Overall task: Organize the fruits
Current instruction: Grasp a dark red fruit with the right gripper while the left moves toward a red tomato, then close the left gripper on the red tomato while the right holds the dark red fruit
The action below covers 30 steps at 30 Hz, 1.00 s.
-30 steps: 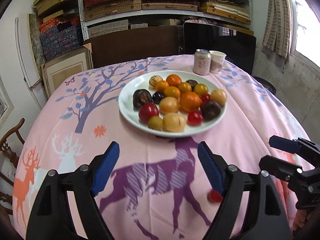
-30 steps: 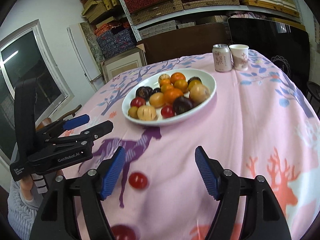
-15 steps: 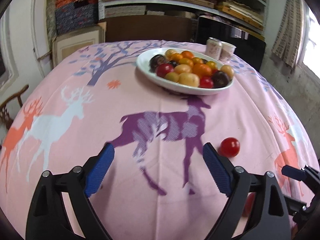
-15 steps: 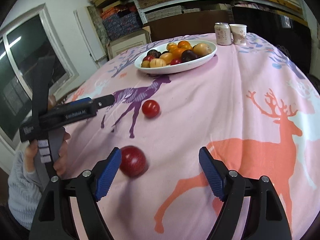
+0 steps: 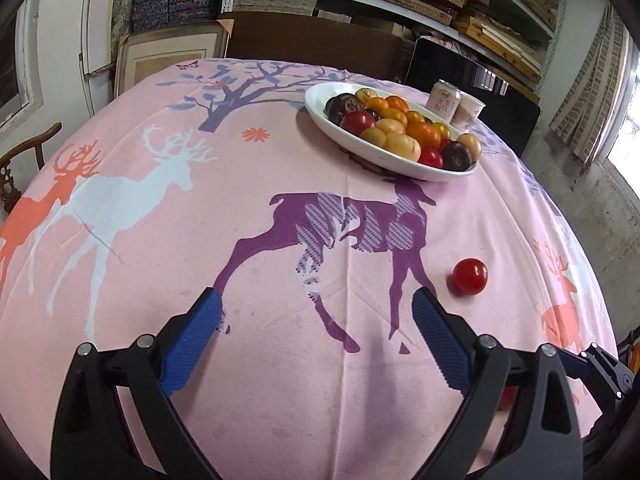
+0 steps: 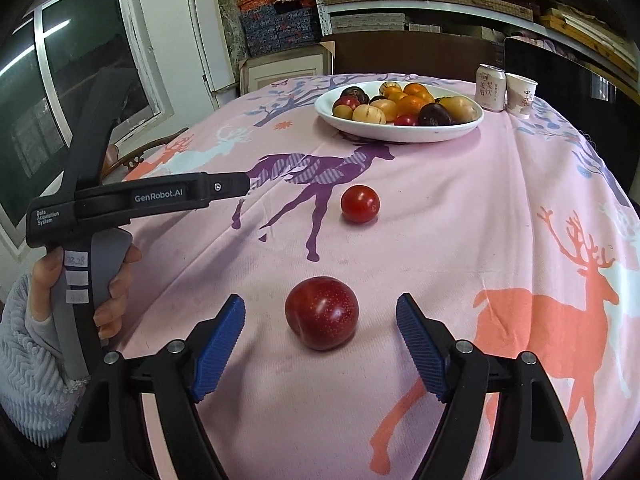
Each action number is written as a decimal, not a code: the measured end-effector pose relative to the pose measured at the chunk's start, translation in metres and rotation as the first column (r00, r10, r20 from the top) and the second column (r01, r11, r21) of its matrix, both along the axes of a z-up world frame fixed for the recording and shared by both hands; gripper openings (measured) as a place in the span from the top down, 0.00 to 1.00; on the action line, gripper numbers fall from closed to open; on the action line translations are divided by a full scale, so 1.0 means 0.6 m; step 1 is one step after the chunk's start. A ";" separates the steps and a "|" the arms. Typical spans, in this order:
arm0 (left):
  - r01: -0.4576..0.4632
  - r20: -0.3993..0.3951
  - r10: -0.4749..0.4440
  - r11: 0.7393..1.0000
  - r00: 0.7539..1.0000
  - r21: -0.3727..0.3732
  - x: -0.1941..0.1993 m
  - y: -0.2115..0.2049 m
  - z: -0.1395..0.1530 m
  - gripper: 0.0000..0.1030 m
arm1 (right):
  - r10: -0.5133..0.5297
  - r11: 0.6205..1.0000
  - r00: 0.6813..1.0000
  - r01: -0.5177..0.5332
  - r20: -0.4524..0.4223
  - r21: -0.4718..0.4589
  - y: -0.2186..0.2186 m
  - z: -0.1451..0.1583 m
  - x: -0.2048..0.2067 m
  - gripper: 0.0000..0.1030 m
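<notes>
A white plate (image 5: 352,136) piled with several red, orange, yellow and dark fruits sits at the far side of the pink deer-print cloth; it also shows in the right wrist view (image 6: 400,130). A small red tomato (image 5: 470,277) lies loose on the cloth, right of my open, empty left gripper (image 5: 316,304); the right wrist view shows the tomato (image 6: 360,204) too. A dark red plum (image 6: 322,318) lies between the open jaws of my right gripper (image 6: 320,312), untouched. The left gripper's body (image 6: 132,200) appears at the left of the right wrist view.
A drink can (image 6: 490,88) and a paper cup (image 6: 521,94) stand just right of the plate. Shelves with boxes and a dark panel are behind the table. A wooden chair (image 5: 24,160) stands at the left. The cloth drops off at the table's round edge.
Both grippers have pulled back from the plate toward the near edge. The right gripper now has the plum centred between its open jaws, where before it sat by the left finger.
</notes>
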State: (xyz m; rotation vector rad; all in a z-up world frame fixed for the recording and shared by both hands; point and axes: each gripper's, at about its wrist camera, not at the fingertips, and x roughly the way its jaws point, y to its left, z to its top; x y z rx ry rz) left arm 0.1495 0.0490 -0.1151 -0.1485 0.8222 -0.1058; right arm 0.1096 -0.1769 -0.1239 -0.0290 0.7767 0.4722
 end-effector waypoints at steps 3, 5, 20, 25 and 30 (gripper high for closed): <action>0.000 -0.006 0.000 1.000 1.000 -0.001 0.002 -0.001 -0.002 0.08 | 0.010 1.000 1.000 -0.010 -0.016 -0.012 0.006 -0.004 0.005 0.39; 0.000 -0.006 0.000 1.000 1.000 0.000 0.002 -0.001 -0.002 0.08 | 0.014 1.000 0.999 -0.015 -0.033 -0.017 0.008 -0.008 0.009 0.45; 0.088 -0.022 -0.086 0.992 0.996 0.090 0.007 -0.047 -0.004 0.08 | -0.123 0.992 0.992 0.122 0.027 0.042 -0.105 0.016 0.004 0.62; 0.213 -0.016 -0.213 0.964 0.977 0.157 0.008 -0.125 0.000 0.08 | -0.212 0.972 0.977 0.212 -0.010 0.106 -0.170 -0.002 0.012 0.62; 0.273 -0.009 -0.276 0.942 0.961 0.197 0.028 -0.189 0.007 0.08 | -0.201 0.969 0.979 0.203 -0.029 0.140 -0.175 -0.009 0.016 0.62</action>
